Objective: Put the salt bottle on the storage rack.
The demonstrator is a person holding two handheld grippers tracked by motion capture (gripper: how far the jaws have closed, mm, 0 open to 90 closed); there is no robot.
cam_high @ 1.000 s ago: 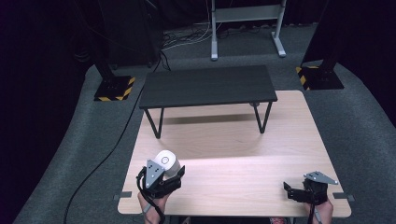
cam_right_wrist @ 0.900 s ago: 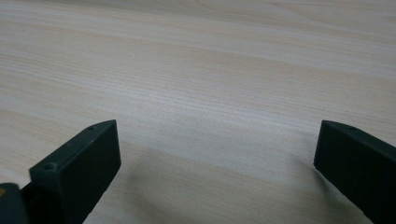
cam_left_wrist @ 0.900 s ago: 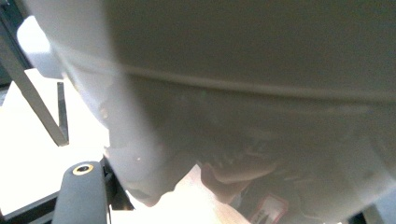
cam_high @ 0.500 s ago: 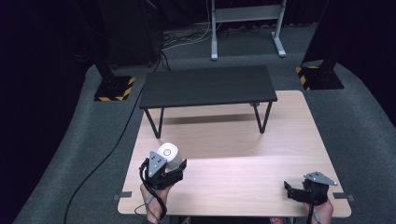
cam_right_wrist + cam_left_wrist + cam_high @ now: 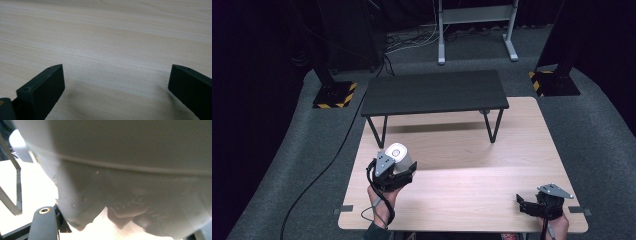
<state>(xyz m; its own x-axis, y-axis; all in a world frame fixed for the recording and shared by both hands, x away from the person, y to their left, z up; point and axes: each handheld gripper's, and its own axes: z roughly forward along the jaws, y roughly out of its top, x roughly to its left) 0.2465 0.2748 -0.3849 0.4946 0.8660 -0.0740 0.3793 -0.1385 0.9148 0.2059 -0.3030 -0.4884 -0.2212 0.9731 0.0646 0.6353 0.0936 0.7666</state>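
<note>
Left claw point(image 5: 398, 164) clamped on white cup point(image 5: 398, 156); right claw point(image 5: 523, 205) wide open.

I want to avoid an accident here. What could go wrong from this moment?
1. The left hand-held gripper holds the white object above the wooden table; a loose grip could drop it.
2. The object blocks most of the left gripper view, so placing it near the black bench may be inexact.

Pale white object point(image 5: 130, 165) close up above one black finger point(image 5: 43, 225).
</note>
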